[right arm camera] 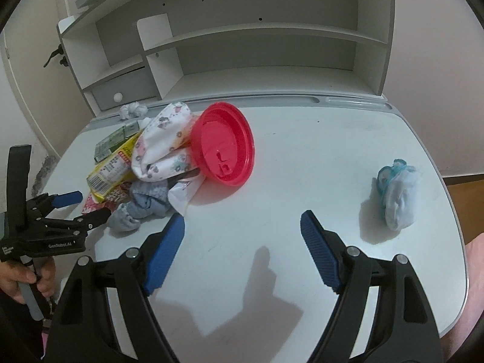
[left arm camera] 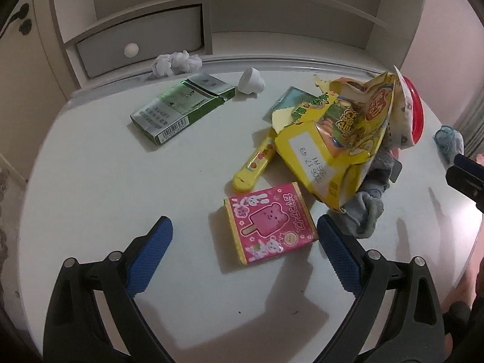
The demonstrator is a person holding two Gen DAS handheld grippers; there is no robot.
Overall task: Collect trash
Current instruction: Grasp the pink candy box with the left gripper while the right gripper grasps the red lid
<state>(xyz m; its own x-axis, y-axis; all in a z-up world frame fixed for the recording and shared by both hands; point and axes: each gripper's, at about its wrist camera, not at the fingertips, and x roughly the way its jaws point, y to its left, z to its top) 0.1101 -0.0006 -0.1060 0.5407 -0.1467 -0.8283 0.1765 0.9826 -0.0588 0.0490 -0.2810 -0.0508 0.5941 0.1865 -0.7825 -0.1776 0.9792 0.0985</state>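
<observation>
White desk [right arm camera: 302, 157] before a shelf hutch [right arm camera: 242, 51], trash-strewn.

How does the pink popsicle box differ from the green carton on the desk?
The pink popsicle box is closed and squarish; the green carton is longer, with its far end torn open. The pink box lies just ahead of the left gripper; the green carton sits farther back, near the crumpled tissue. Both lie flat.

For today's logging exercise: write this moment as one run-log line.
left gripper: open, over pink box | right gripper: open, empty | desk: trash uncollected
</observation>
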